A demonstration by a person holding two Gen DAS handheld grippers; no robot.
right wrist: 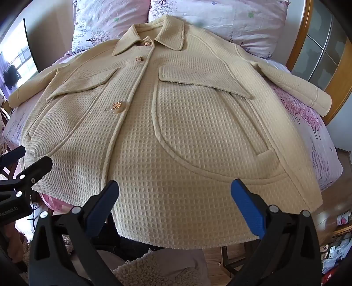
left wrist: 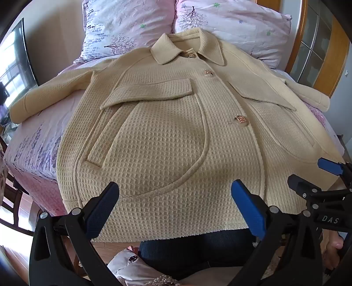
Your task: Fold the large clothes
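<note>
A cream waffle-knit jacket (left wrist: 171,136) lies flat and buttoned on the bed, collar far, hem near, sleeves spread to both sides. It also fills the right wrist view (right wrist: 187,136). My left gripper (left wrist: 175,209) is open and empty, above the hem on the jacket's left half. My right gripper (right wrist: 175,209) is open and empty, above the hem on the right half. The right gripper also shows at the right edge of the left wrist view (left wrist: 312,176), and the left gripper at the left edge of the right wrist view (right wrist: 24,162).
The bed (left wrist: 41,140) has a floral pink and lilac sheet. Two pillows (left wrist: 231,19) lie behind the collar. A wooden headboard (left wrist: 330,55) stands at the right. A TV screen (left wrist: 15,66) is at the left. The person's legs (left wrist: 193,250) are below the hem.
</note>
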